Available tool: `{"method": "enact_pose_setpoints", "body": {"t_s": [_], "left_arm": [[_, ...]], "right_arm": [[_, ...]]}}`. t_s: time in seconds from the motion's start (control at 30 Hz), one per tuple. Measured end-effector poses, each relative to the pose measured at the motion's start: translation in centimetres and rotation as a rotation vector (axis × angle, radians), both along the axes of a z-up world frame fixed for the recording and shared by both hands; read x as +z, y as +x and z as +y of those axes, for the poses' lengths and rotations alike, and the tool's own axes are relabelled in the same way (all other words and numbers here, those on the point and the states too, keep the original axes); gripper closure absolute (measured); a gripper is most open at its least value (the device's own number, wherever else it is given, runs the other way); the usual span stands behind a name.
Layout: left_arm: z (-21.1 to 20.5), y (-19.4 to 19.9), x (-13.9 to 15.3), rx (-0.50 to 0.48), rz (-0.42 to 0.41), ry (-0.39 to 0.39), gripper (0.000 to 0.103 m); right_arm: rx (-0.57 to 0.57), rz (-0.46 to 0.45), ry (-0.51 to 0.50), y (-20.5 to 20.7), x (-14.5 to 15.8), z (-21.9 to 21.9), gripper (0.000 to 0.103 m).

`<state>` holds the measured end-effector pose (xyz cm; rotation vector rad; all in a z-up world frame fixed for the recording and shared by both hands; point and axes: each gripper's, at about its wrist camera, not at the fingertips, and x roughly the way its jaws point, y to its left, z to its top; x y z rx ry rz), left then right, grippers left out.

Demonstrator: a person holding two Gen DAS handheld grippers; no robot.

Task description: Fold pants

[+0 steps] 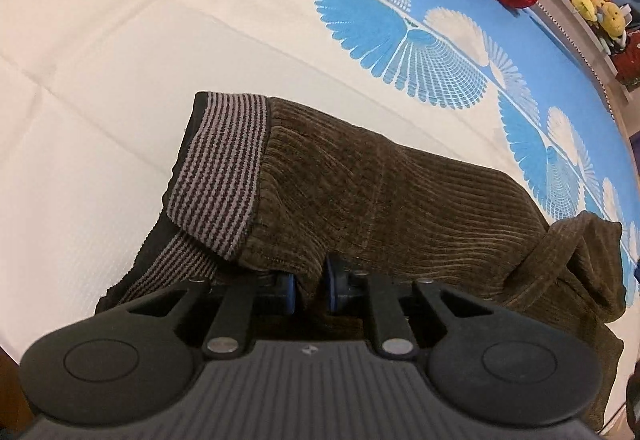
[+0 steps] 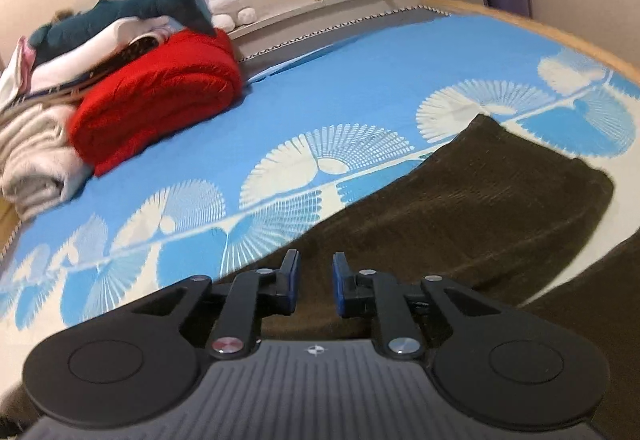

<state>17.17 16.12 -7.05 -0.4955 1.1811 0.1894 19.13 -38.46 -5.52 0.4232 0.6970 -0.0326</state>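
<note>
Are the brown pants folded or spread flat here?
Partly folded. The pants are doubled over, the striped waistband lying on a second striped layer. The left gripper pinches the fabric.

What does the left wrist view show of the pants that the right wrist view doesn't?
Only the left wrist view shows the striped waistband and the left tool pinching a fold of fabric. Only the right wrist view shows the far end of the pants, the shark plush, and the right tool open with nothing between its fingers. Both show the brown pants on the blue-and-white bedcover and the red blanket.
</note>
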Motion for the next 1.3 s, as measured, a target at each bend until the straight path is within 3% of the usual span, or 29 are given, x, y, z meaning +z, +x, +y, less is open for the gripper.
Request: {"method": "enact_pose_setpoints", "body": {"t_s": [0.13,0.2,0.33,0.4,0.57,0.67,0.77,0.87,0.97,1.13,1.3], "left_arm": [[0.0,0.5,-0.6,0.003,0.018,-0.007,0.086],[0.0,0.6,-0.7,-0.004,0.024,0.001,0.086],[-0.4,0.8,-0.9,-0.017,0.031,0.014,0.086],[-0.3,0.9,-1.0,-0.025,0.03,0.013,0.086],[-0.3,1.0,-1.1,-0.029,0.038,0.012,0.086],[-0.6,1.0,-1.0,-0.041,0.037,0.024,0.085],[-0.7,1.0,-1.0,-0.051,0.037,0.025,0.085],[-0.5,1.0,-1.0,-0.044,0.04,0.009,0.085],[-0.4,1.0,-0.8,-0.043,0.041,0.004,0.085],[-0.2,0.9,-0.4,-0.04,0.037,-0.009,0.085],[-0.5,0.2,1.2,-0.062,-0.025,0.004,0.087]], "right_arm": [[-0.035,0.054,0.136,3.5,-2.5,-1.1,0.078],[-0.039,0.088,0.201,5.4,-3.9,-1.4,0.054],[-0.07,0.119,0.241,8.8,-6.0,-1.1,0.051],[-0.079,0.136,0.216,10.3,-6.7,-0.4,0.051],[-0.054,0.243,0.014,13.9,-6.9,3.6,0.051],[-0.078,0.266,0.019,14.7,-7.1,4.6,0.045],[-0.095,0.316,-0.074,15.6,-7.9,5.8,0.045],[-0.099,0.317,-0.159,15.7,-8.3,6.6,0.051],[-0.124,0.324,-0.237,15.3,-8.2,6.4,0.092],[-0.152,0.278,-0.096,12.9,-5.7,3.2,0.097],[-0.158,0.143,-0.029,7.5,1.0,-0.4,0.097]]}}
